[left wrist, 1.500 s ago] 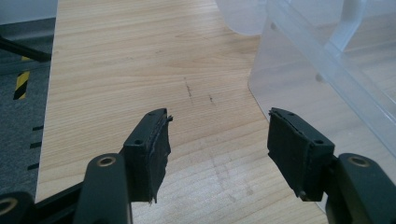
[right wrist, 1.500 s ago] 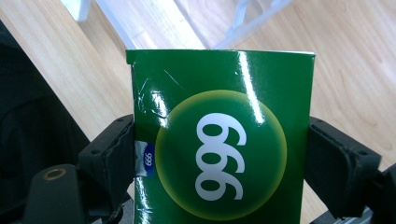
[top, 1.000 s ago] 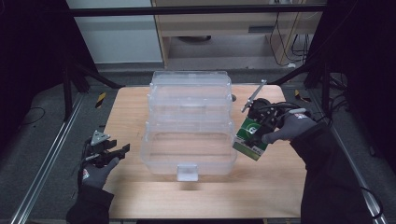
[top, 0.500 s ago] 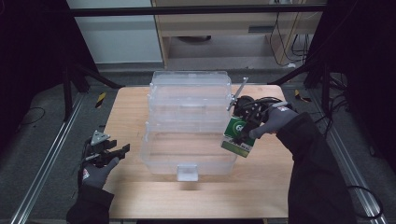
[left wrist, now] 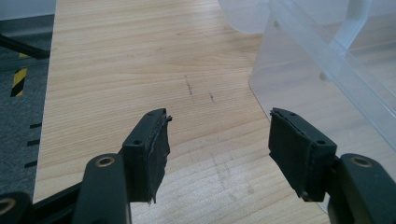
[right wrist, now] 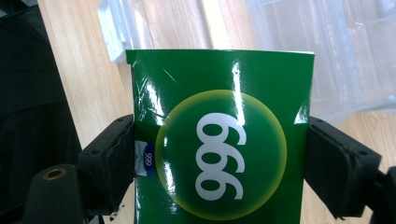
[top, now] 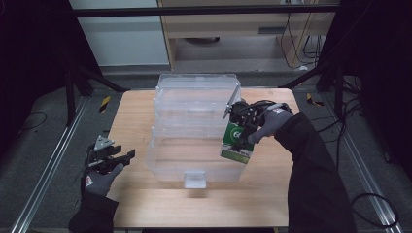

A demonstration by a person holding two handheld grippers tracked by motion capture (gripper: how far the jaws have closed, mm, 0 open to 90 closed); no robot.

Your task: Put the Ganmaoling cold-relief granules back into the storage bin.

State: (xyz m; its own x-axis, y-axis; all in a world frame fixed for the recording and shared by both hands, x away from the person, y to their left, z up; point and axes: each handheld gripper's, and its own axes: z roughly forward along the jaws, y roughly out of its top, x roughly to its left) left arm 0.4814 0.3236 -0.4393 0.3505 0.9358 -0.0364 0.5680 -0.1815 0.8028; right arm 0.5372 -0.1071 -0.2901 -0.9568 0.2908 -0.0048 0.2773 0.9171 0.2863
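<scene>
Wooden table – black frame bar, grey floor.

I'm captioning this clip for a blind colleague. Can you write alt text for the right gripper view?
A glossy green box printed with a white "999" in a yellow-green circle is clamped between the two black jaws of the right tongs. Behind it lie a clear plastic bin and the light wooden table.
</scene>
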